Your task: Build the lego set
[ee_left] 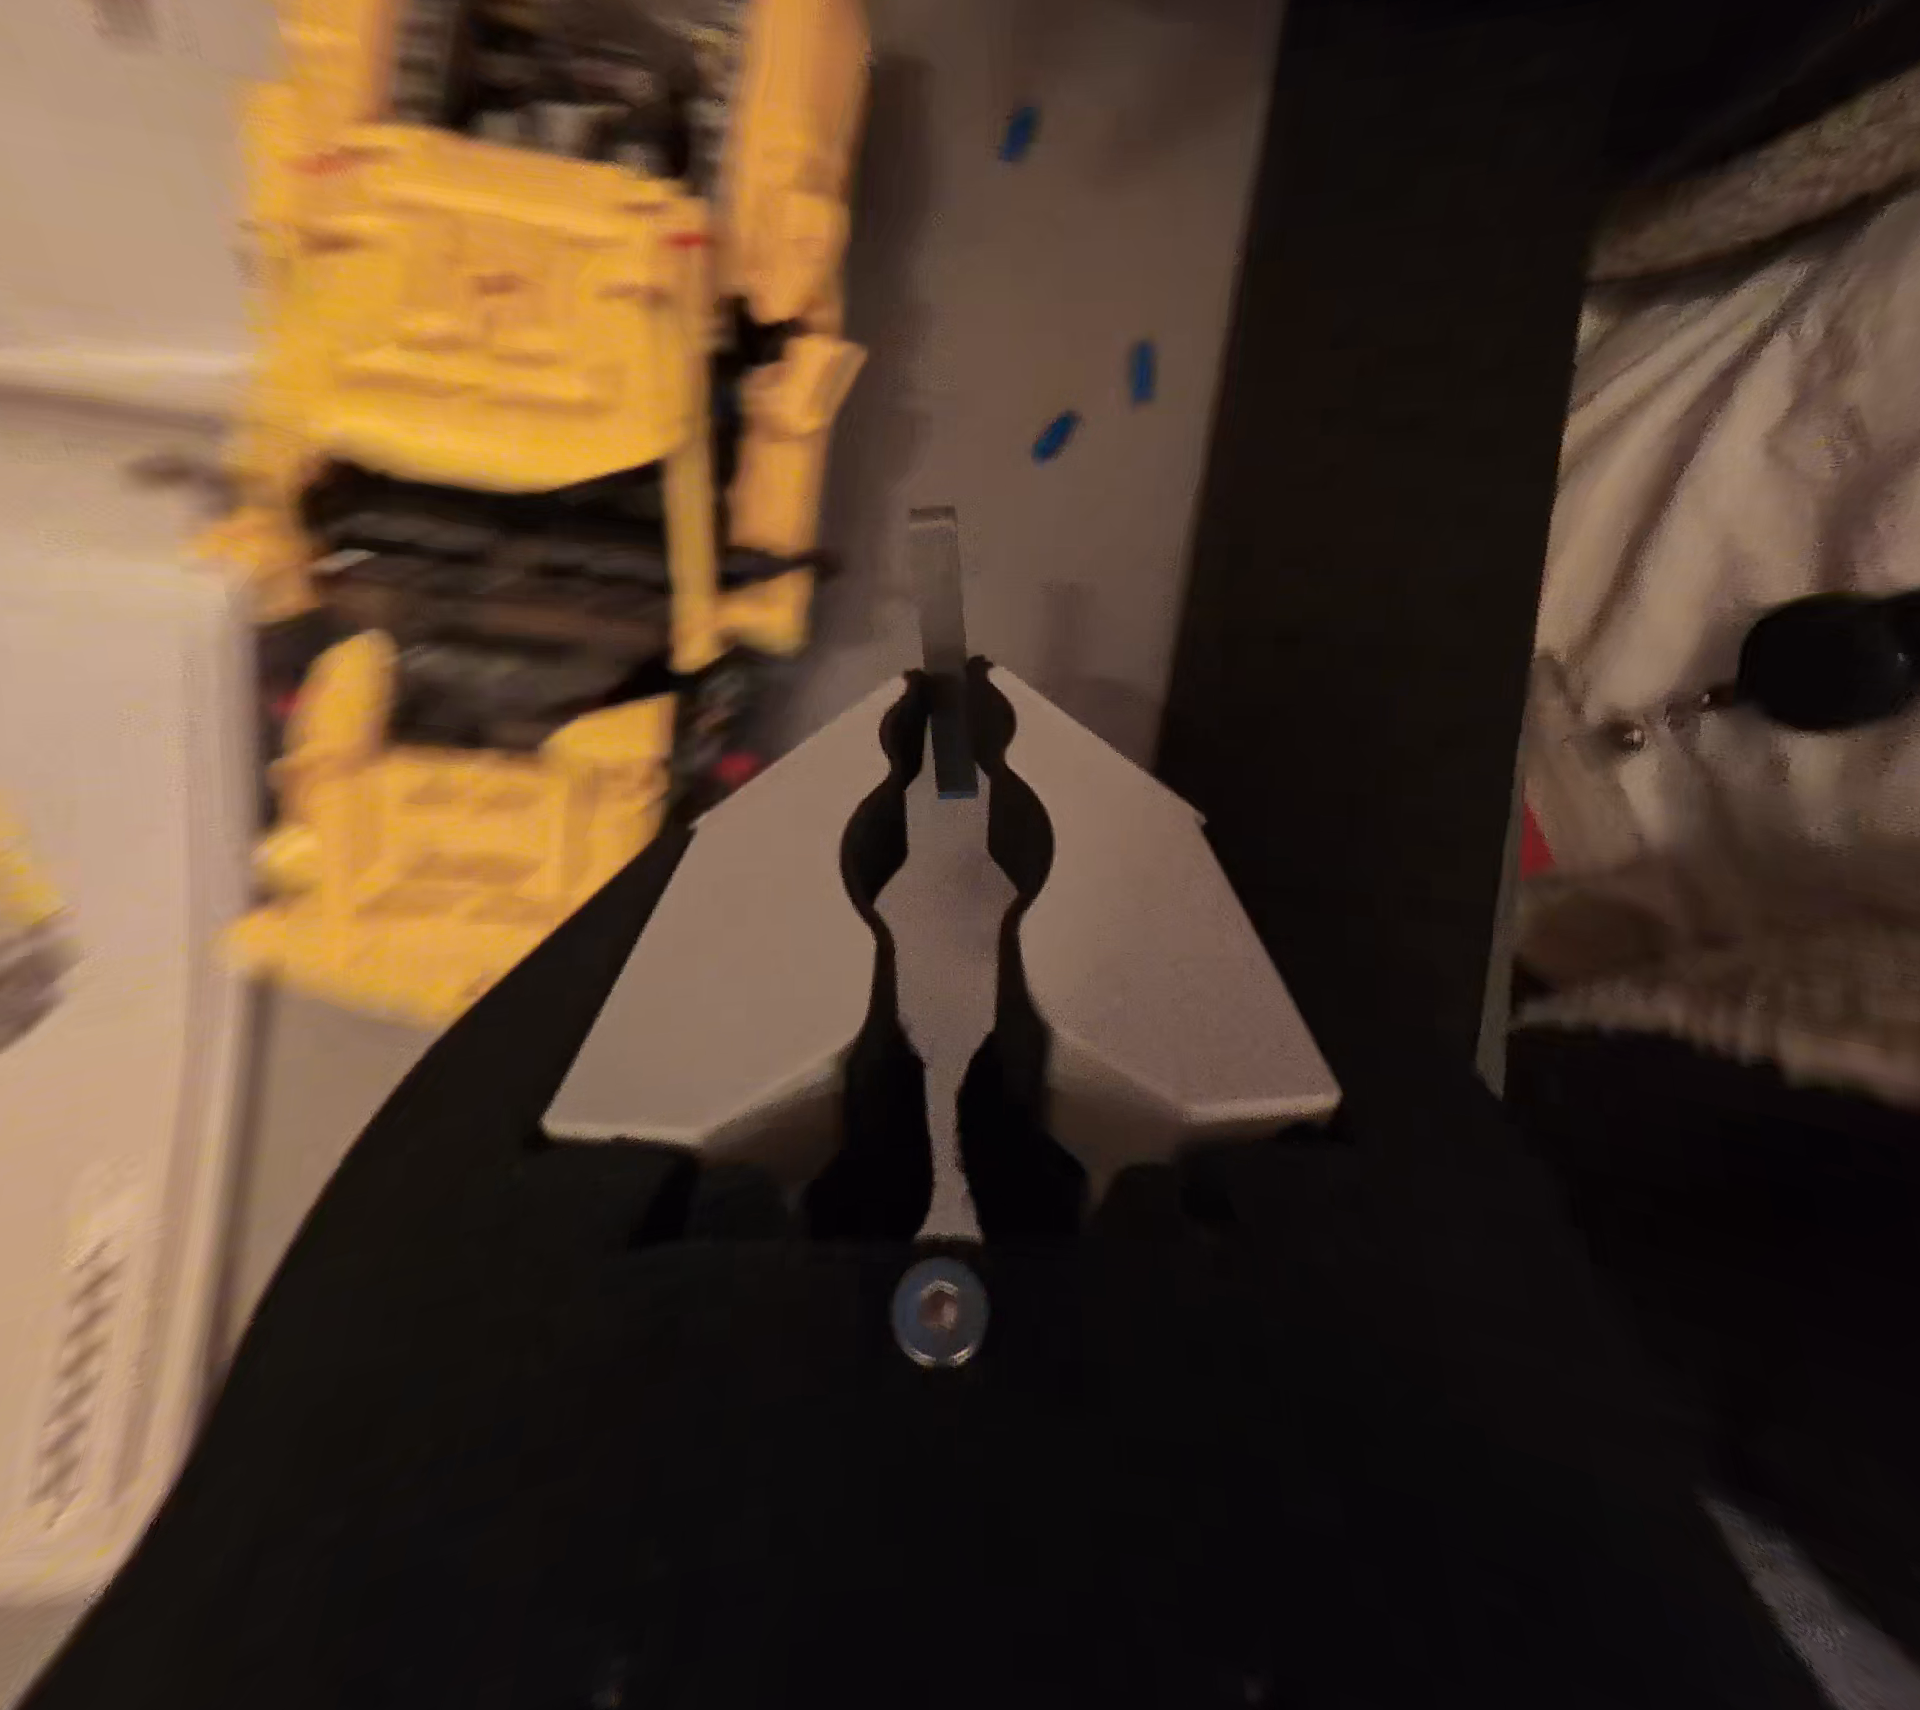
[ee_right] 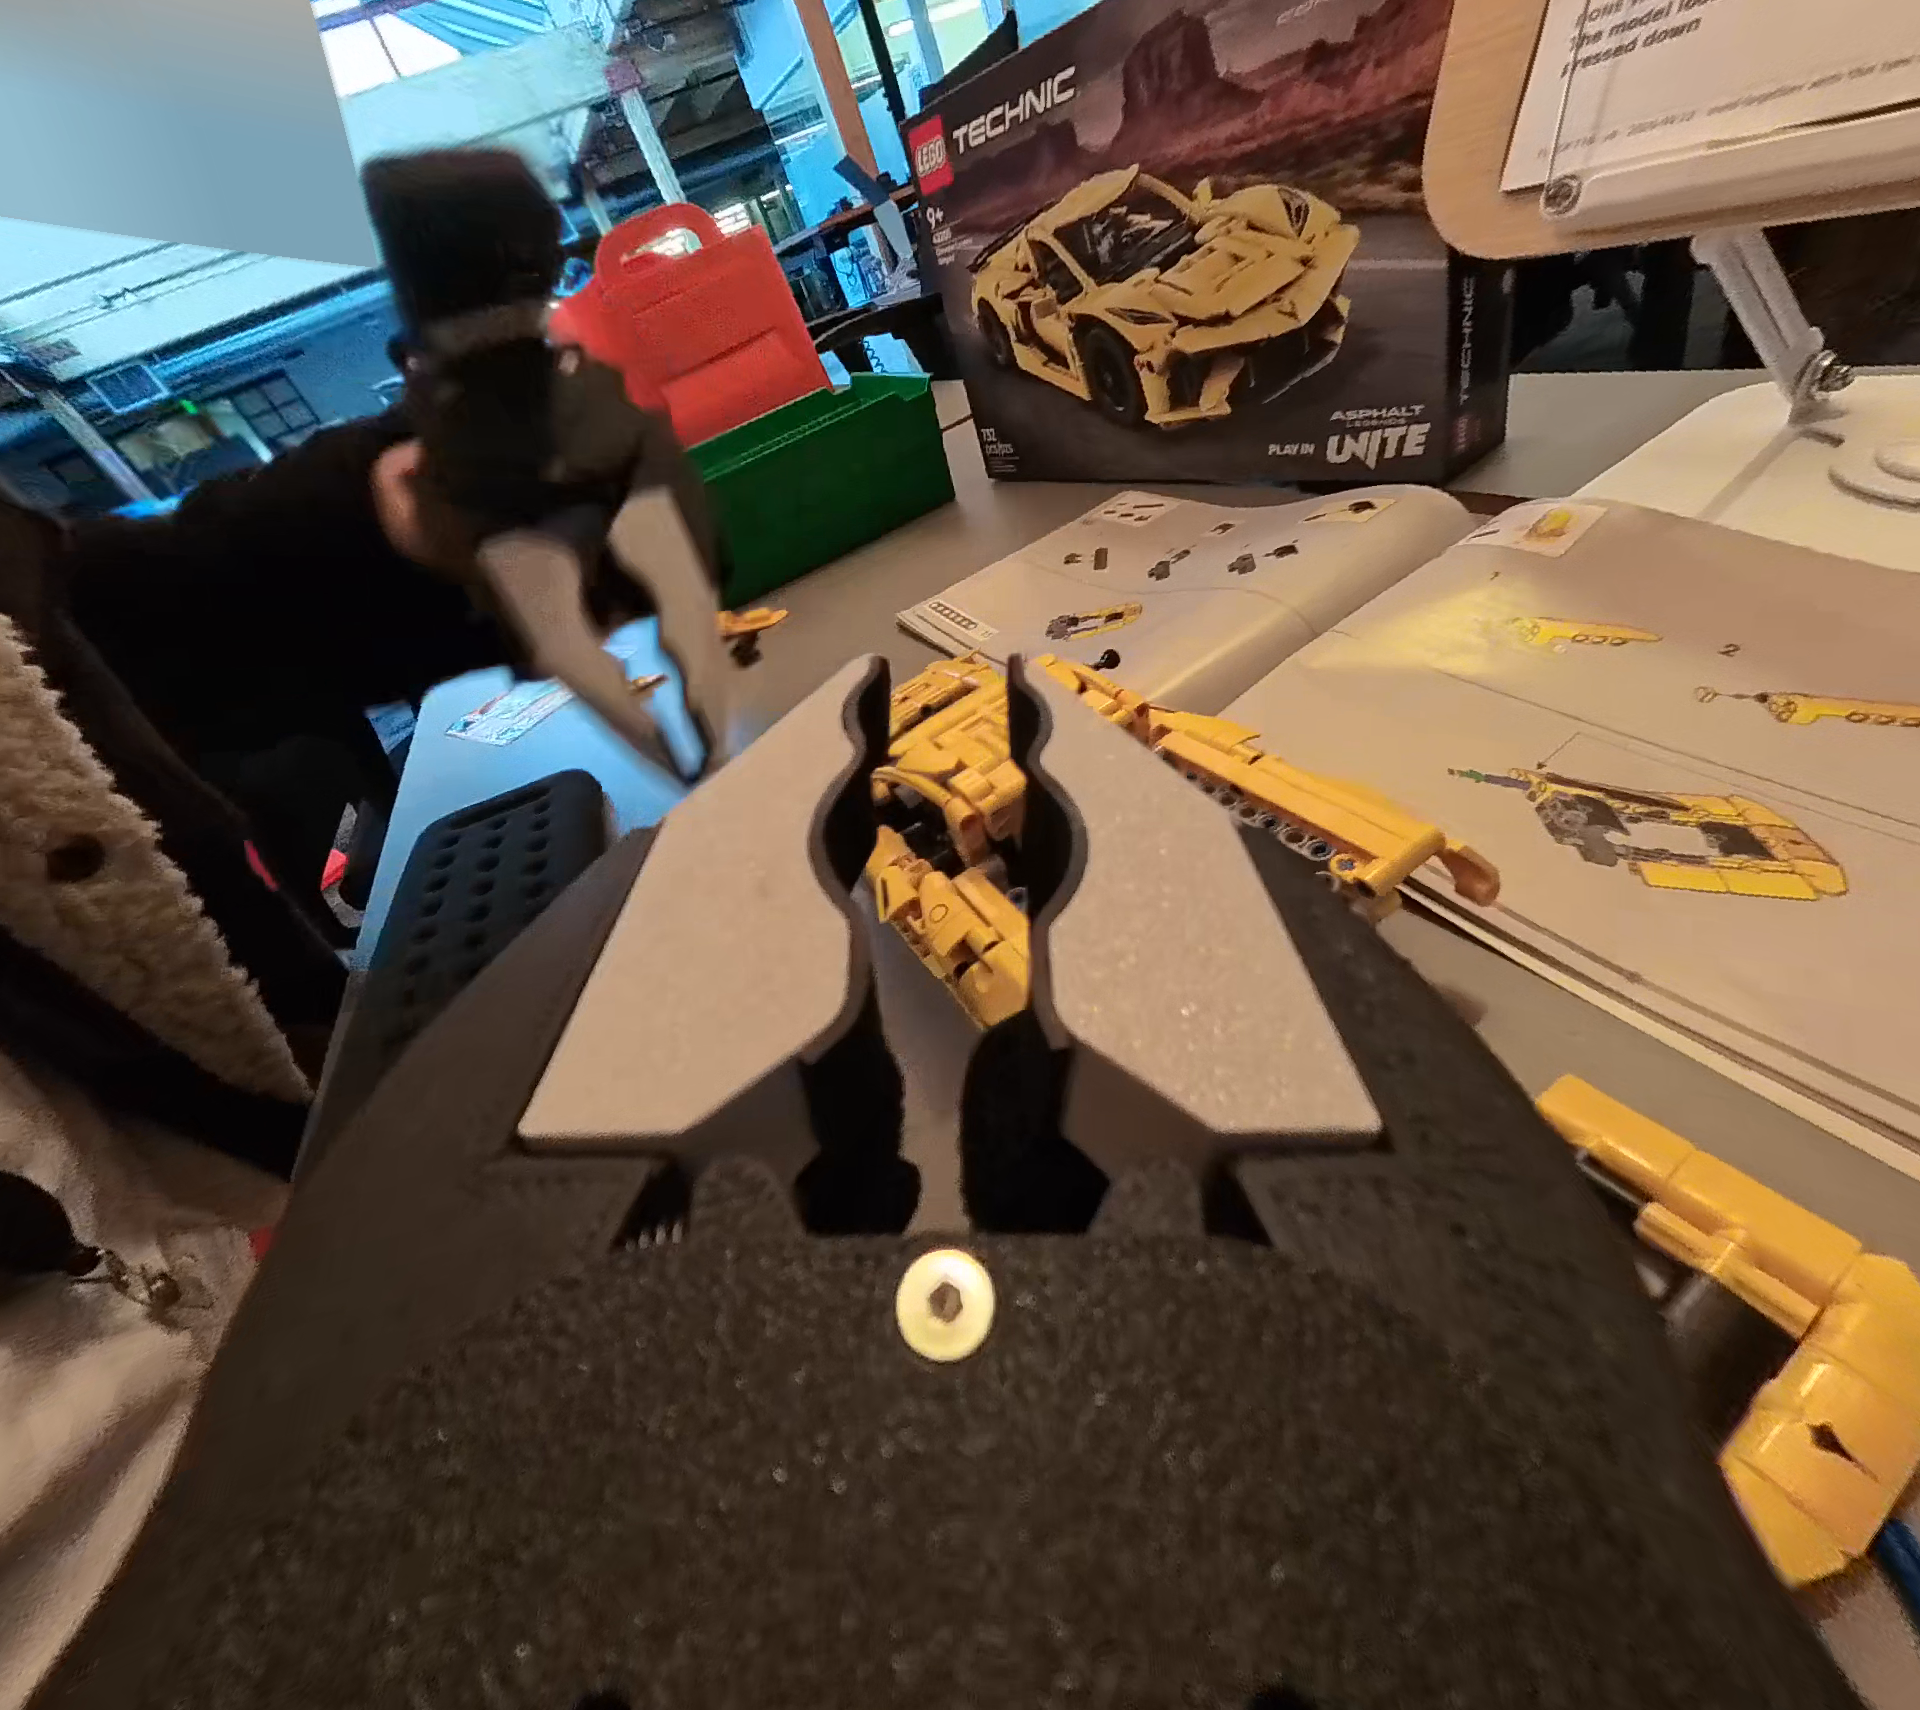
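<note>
In the left wrist view, which is blurred, my left gripper [ee_left: 945, 678] is shut on a thin grey Lego piece [ee_left: 935, 590] with a blue end, which sticks out past the fingertips. The yellow Lego car model [ee_left: 520, 413] stands to its left on the table. In the right wrist view my right gripper [ee_right: 951, 684] is closed around part of the yellow model [ee_right: 940, 881], whose long side beam [ee_right: 1247, 756] runs off to the right. The left gripper [ee_right: 675, 746] also shows farther off at the left, pointing down.
Small blue pieces [ee_left: 1055, 434] lie on the grey table. An open instruction booklet [ee_right: 1507, 673] lies at the right, with the set's box [ee_right: 1195, 258] behind it. A green bin [ee_right: 831, 476] and a red holder [ee_right: 707, 320] stand at the back. A person's pale fuzzy jacket [ee_left: 1714, 517] is close by. Left tips to right tips: about 15 centimetres.
</note>
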Demonstrator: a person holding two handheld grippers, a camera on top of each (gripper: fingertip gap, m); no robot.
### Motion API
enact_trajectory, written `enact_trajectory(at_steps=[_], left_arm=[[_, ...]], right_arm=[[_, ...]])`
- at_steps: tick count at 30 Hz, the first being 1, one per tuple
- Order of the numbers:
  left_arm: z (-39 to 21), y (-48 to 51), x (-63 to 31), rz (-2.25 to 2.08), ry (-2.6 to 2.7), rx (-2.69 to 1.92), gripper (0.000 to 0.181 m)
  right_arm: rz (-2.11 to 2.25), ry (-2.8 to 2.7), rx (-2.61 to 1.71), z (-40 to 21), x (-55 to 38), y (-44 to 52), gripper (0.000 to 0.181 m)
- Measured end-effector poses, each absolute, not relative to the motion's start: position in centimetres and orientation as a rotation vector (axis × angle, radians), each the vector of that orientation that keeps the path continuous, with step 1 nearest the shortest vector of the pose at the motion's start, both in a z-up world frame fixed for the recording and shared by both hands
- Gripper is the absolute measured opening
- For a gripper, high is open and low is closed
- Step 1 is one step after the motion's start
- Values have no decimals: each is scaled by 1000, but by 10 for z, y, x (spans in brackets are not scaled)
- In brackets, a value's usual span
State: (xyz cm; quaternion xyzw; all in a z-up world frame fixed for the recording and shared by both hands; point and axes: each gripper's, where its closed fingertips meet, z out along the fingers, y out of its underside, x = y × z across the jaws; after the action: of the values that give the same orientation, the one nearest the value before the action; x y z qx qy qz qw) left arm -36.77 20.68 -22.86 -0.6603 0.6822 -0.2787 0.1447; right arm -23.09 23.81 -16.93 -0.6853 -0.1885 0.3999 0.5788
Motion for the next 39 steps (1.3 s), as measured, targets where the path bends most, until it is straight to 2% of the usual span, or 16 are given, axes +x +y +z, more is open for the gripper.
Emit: enact_trajectory(at_steps=[5,12,21,22,24,27,30,33,37,39], left_arm=[[-293,160,-332,-622,2117,-1863,7],[-301,171,-343,-582,2064,-1997,7],[-302,172,-330,-734,1807,-2118,7],[-302,172,-328,-752,1778,-2117,9],[-297,171,-327,-845,1700,-2126,27],[-270,191,-337,-1017,1473,-2102,31],[-224,241,-376,-1090,1104,-1995,31],[-198,293,-460,-885,803,-1920,31],[-203,321,-605,-350,678,-1943,31],[-222,310,-648,-263,664,-2056,31]], right_arm=[[892,-417,-1604,-171,-225,240,22],[887,-430,-1612,-173,-228,241,22],[894,-426,-1655,-185,-228,248,21],[897,-421,-1659,-186,-228,248,21],[905,-406,-1665,-188,-225,250,21],[925,-361,-1664,-187,-219,251,21],[921,-325,-1663,-188,-212,254,21],[922,-330,-1636,-186,-210,254,27],[914,-317,-1629,-185,-207,257,28],[911,-316,-1651,-190,-207,259,28]])
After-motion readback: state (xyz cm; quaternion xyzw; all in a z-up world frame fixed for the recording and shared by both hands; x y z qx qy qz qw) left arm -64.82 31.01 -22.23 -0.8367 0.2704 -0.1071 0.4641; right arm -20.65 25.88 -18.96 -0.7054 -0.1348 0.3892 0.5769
